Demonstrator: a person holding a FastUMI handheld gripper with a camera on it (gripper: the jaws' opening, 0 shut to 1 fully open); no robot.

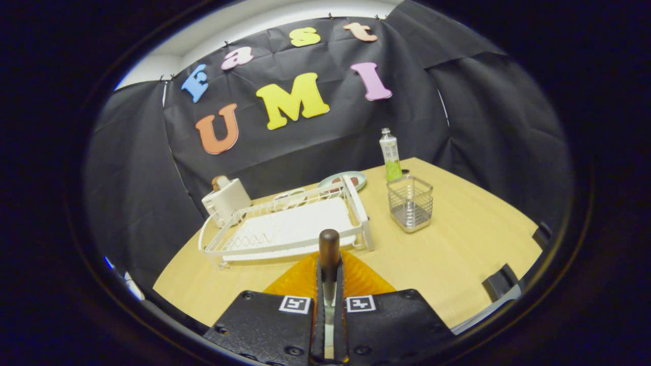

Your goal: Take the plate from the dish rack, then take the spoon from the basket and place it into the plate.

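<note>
Gripper view: the gripper (329, 284) is clamped on the spoon (329, 254), dark handle pointing to twelve o'clock, over an orange plate (300, 279) on the worktop (457, 254). The white dish rack (290, 226) is seen just beyond; the wire basket (410, 202) stands at two o'clock, a bottle (390, 154) behind it

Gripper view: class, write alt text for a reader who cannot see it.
The gripper is shut on a spoon, its dark wooden handle sticking up between the jaws. Beyond it on the wooden table are an empty white dish rack, a plate behind the rack, a wire basket and a bottle.
</note>
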